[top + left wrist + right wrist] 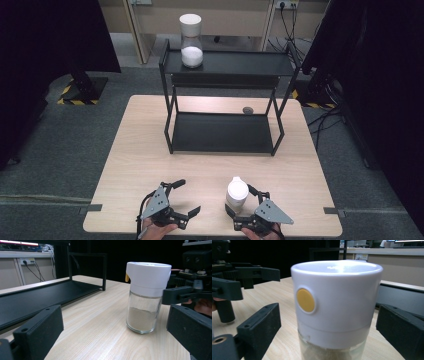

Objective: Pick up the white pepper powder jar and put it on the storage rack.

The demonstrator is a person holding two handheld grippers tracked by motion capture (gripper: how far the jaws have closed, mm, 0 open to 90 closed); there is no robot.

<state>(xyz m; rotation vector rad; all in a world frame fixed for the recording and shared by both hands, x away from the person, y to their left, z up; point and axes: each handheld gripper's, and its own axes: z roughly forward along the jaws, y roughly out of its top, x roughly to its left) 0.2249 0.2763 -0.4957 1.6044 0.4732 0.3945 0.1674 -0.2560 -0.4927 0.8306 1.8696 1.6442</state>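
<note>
— Where is the little jar?

— It stands upright on the tabletop, near the front edge and a bit toward the right front corner. It has a white cap with a yellow dot on its side, and clear glass below with pale powder at the bottom.

— Will it be hard to pick up?

— I think it is light, because it is small and mostly empty. But the glass is smooth, so it could slip, and it could break if it fell. It is stiff, so it will not squash. I would grab the wide white cap or the glass just under it.

— What is the right gripper doing?

— Its jaws are wide apart, one on each side of the jar. They sit close to the cap, but I see a gap on both sides, so they are not squeezing it.

— And the left gripper?

— It is near the front edge too, left of the jar. Its jaws are spread wide and hold nothing. It points toward the jar but is well apart from it.

— What else is there?

— A black shelf rack stands at the back edge, with another jar of white powder on its top shelf, in the left corner
</note>
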